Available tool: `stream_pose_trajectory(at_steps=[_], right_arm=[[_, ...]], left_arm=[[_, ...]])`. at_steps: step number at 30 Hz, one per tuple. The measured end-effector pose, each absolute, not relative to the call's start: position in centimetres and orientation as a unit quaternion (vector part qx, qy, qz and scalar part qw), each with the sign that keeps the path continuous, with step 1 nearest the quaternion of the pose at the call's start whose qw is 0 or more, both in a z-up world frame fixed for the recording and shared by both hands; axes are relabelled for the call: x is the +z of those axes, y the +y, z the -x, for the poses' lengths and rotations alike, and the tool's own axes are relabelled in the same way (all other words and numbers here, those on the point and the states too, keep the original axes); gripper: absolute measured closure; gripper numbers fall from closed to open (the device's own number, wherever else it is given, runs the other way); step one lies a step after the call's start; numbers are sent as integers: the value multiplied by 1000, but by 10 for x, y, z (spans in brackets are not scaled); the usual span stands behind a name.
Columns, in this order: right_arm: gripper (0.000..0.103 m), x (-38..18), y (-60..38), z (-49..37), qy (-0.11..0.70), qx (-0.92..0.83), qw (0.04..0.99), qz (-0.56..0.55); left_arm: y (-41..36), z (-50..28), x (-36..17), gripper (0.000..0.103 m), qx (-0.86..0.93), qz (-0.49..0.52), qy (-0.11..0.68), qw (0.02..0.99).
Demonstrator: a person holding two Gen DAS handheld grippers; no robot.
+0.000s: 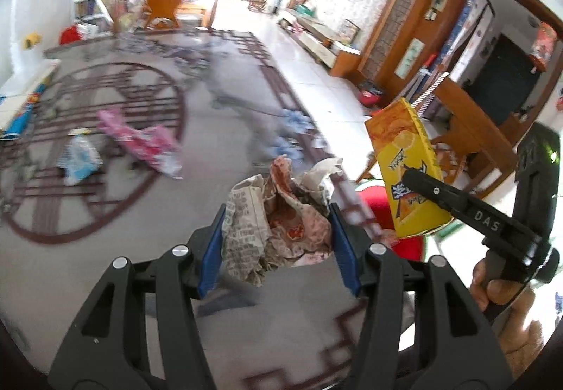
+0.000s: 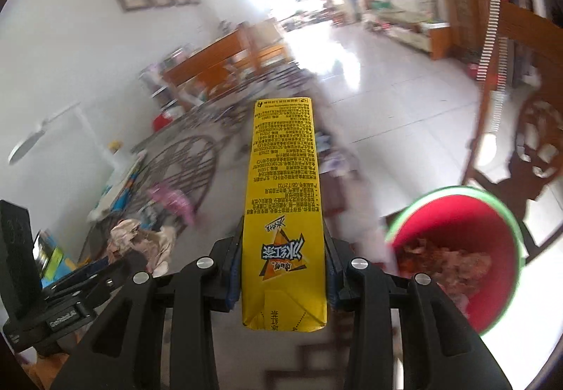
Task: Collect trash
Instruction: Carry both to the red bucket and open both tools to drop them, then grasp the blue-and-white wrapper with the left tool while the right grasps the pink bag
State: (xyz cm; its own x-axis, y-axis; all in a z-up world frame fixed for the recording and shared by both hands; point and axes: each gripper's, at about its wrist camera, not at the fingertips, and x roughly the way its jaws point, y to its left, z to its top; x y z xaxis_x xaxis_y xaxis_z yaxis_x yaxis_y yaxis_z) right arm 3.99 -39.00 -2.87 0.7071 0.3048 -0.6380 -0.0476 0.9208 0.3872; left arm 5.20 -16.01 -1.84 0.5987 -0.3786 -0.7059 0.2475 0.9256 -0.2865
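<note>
- Holding trash in both hands: the left gripper (image 1: 278, 231) is closed on a crumpled wrapper (image 1: 278, 214), and the right gripper (image 2: 283, 270) clamps a yellow carton (image 2: 283, 214) by its lower part.
- The red bin (image 2: 457, 256) with a green rim stands low to the right of the carton and already has scraps inside.
- More trash lies on the rug (image 1: 197, 129): a pink bag (image 1: 140, 144) and a pale bag (image 1: 79, 156).
- Risk: the carton is long and sticks far past the fingers, so I think it may hit the rim and fall outside.
- Risk: the wrapper is loose and could slip out on the way.
- The two grippers are near each other and may collide over the bin.
</note>
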Motion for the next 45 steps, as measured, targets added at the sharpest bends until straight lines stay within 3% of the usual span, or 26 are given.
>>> stream_pose_trajectory(at_steps=[12,15,16,17,19,25,30,35,40,45], right_arm=[[69,-57,-518,-13,381,-89,872,-295],[62,-63,-525,-18,390,-114,861,-306],[56,-64,-528,-19,390,-122,857,-313],[45,-65,-531,-19,389,-126,856,-317],[41,-64,-532,-17,384,-132,857,-318],[39,-59,-517,-27,382,-109,870,-292],[37,-57,-491,-41,390,-80,876,-272],[37,-55,-452,-61,403,-42,879,-252],[37,-55,-407,-80,422,-6,881,-215],[37,-53,-374,-94,429,13,883,-191]], left_arm=[[-304,-86,-49,50,-299,68,475,825],[-332,-88,-55,35,-314,52,486,814],[-335,-88,-57,21,-315,48,488,813],[-336,-89,-57,15,-314,44,488,813],[-331,-90,-58,14,-310,43,483,818],[-253,-103,-58,14,-250,88,469,842],[-132,-125,-55,14,-103,80,444,886],[-4,-144,-73,14,35,147,459,876],[44,-165,-94,14,62,204,477,853],[44,-187,-99,17,65,170,478,859]])
